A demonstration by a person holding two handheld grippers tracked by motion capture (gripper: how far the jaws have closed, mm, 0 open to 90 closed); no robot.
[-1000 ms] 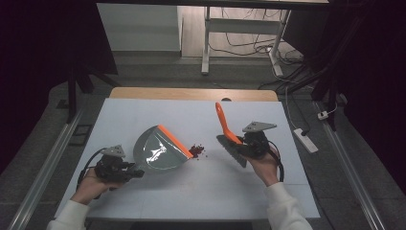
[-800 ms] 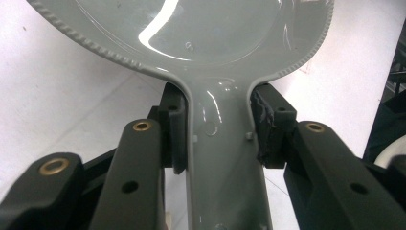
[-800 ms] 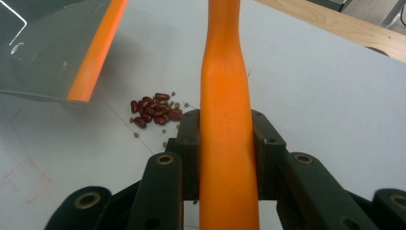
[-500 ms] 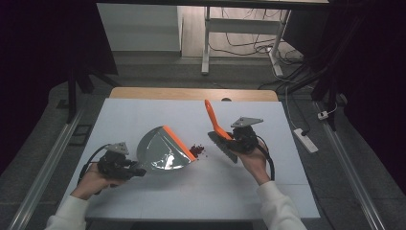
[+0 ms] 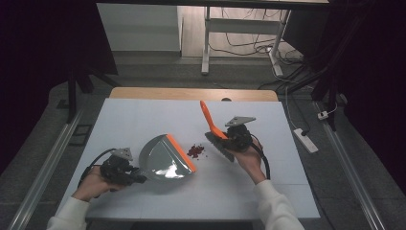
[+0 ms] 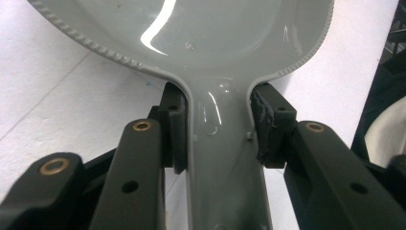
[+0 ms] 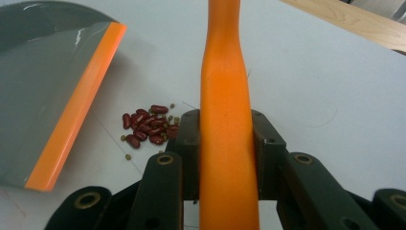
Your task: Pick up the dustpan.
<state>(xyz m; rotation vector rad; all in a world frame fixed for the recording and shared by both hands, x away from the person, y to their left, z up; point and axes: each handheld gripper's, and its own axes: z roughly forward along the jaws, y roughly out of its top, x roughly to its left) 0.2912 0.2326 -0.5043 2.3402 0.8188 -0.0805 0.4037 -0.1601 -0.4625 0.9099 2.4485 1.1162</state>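
Note:
A grey dustpan [image 5: 163, 160] with an orange lip [image 5: 181, 152] lies on the white table, its mouth facing right. My left gripper [image 5: 136, 176] is shut on the dustpan's grey handle [image 6: 222, 143], one pad [image 6: 177, 139] on each side. A small pile of red beans [image 5: 195, 150] sits just right of the lip, also seen as beans [image 7: 148, 127] in the right gripper view. My right gripper [image 5: 229, 139] is shut on the orange handle [image 7: 225, 120] of a hand brush, whose dark bristle head [image 5: 219, 146] rests on the table right of the beans.
The white table top [image 5: 143, 120] ends in a wooden strip [image 5: 191, 93] at the far edge. A power strip [image 5: 306, 140] lies on the floor to the right. Cables trail from both grippers.
My right gripper and the brush have moved left and slightly down, toward the beans. The dustpan and the left hand have stayed nearly still.

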